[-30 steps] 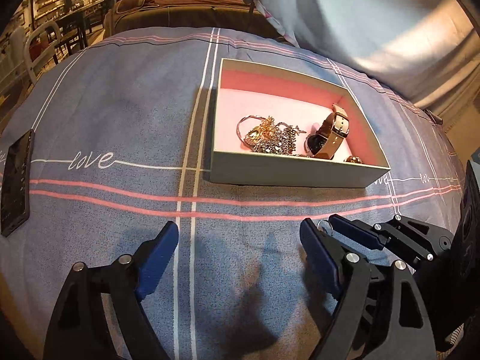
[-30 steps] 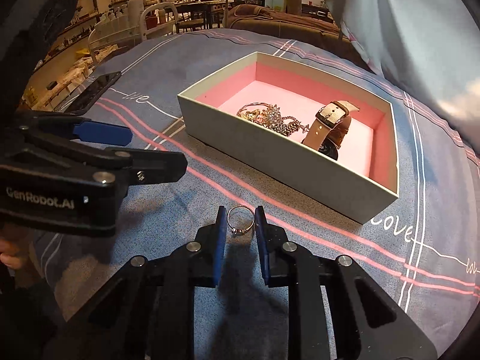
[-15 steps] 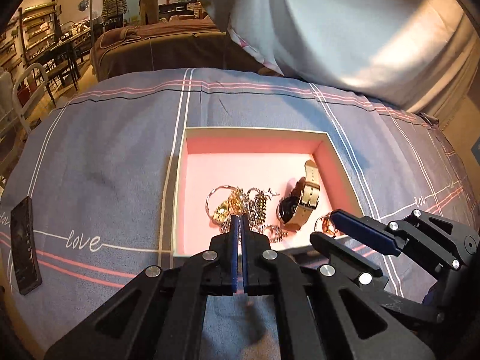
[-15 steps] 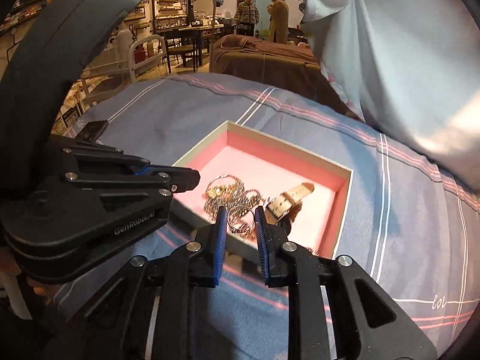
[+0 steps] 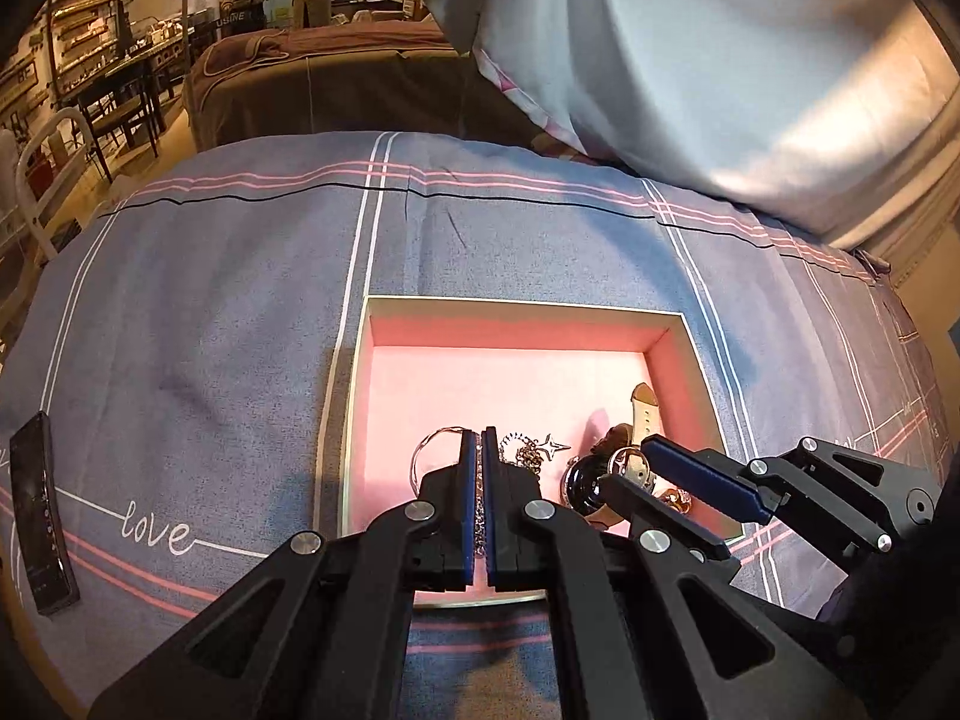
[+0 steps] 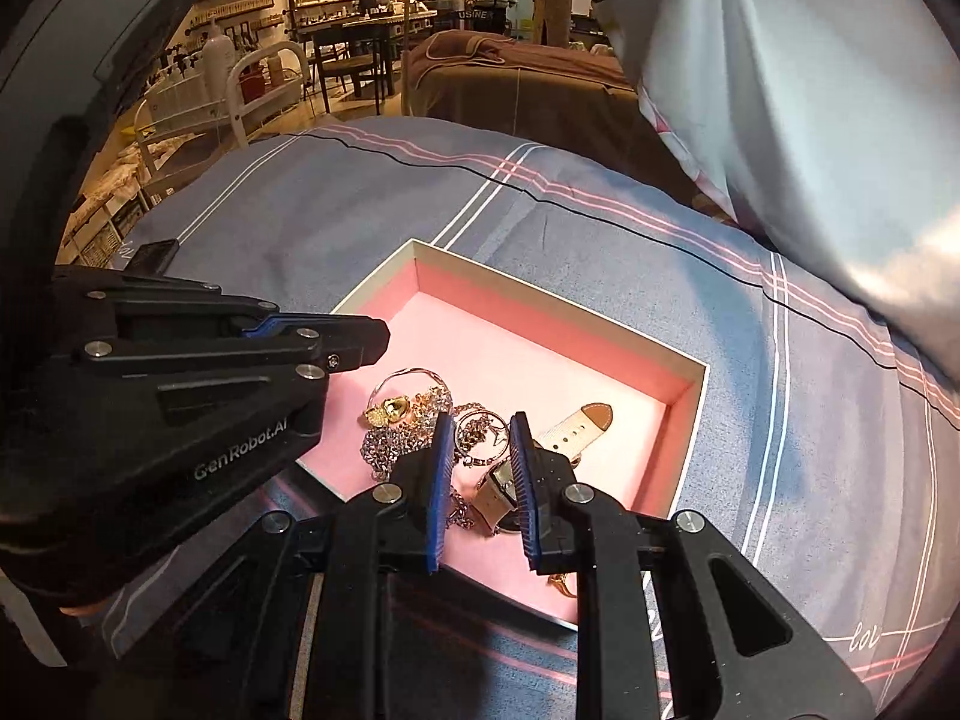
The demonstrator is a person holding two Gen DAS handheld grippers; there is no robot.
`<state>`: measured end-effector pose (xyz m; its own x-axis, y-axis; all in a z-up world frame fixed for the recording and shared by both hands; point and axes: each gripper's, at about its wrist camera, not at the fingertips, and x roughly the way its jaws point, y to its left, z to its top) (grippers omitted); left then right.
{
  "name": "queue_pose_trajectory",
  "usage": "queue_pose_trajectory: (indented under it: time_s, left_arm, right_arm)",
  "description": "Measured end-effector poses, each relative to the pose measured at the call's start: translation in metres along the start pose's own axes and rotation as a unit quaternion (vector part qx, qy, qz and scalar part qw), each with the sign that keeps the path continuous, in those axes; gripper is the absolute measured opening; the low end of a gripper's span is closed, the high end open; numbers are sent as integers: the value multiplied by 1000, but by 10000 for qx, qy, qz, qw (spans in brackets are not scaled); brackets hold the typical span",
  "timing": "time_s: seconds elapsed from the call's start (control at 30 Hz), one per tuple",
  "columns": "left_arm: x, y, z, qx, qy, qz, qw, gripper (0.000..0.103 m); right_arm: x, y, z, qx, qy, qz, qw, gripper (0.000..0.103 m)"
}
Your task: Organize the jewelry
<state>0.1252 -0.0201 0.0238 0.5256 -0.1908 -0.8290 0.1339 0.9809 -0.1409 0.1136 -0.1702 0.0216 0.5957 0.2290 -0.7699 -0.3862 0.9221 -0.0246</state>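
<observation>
An open box with a pink lining [image 5: 522, 324] [image 6: 690, 384] lies on the grey-blue bedspread. It holds a tangle of silver and gold chains [image 6: 402, 420] [image 5: 531, 450] and a watch with a tan strap [image 6: 576, 426] [image 5: 642, 405]. My right gripper [image 6: 480, 426] hovers over the box, shut on a thin silver ring [image 6: 478, 431] [image 5: 624, 456]. My left gripper [image 5: 479, 438] is shut and empty, its tips above the chains; it shows in the right wrist view [image 6: 336, 339].
A black phone [image 5: 42, 510] lies on the bedspread at the left. A large white pillow [image 5: 720, 60] rests behind the box. A brown bed, shelves and two standing people fill the background.
My left gripper has shut and risen over the box. My right gripper has carried the ring from the bedspread in front of the box to above the jewelry inside it.
</observation>
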Motion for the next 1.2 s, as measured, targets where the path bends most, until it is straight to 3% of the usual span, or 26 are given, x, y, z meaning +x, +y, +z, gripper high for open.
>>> queue_pose_trajectory:
  time_s: [0.27, 0.3, 0.33, 0.37, 0.4, 0.43, 0.47, 0.53, 0.73, 1.2]
  left_arm:
    - [9, -1, -1, -8, 112, 16, 9999, 2]
    - [9, -1, -1, -2, 123, 48, 9999, 2]
    - [8, 0, 0, -17, 117, 83, 9999, 4]
    - [7, 1, 0, -46, 127, 137, 9998, 20]
    - [6, 3, 0, -75, 119, 219, 9997, 37]
    - [4, 5, 0, -102, 53, 315, 9994, 71]
    - [0, 5, 0, -115, -31, 412, 9991, 83]
    - [-2, 4, 0, -57, -23, 530, 9986, 84]
    - [-5, -6, -1, 72, -33, 648, 9979, 92]
    - [-11, -16, -5, 320, -122, 739, 9967, 95]
  right_arm:
    - [-2, 0, -1, -10, 2, 43, 10000, 21]
    - [-2, 0, -2, -6, 52, 72, 10000, 23]
    - [-2, 1, -4, -12, 140, 43, 9999, 35]
    - [-4, 2, -8, -51, 162, -39, 9998, 55]
    - [-8, 4, -12, -97, 124, -134, 9998, 64]
    - [-12, 6, -16, -133, 80, -211, 9997, 75]
    - [-16, 7, -20, -155, 51, -252, 9995, 82]
    - [-18, 8, -23, -108, 113, -279, 9995, 96]
    - [-12, 6, -17, 60, 344, -612, 9975, 97]
    - [-11, 3, -16, 192, 351, -596, 9974, 97]
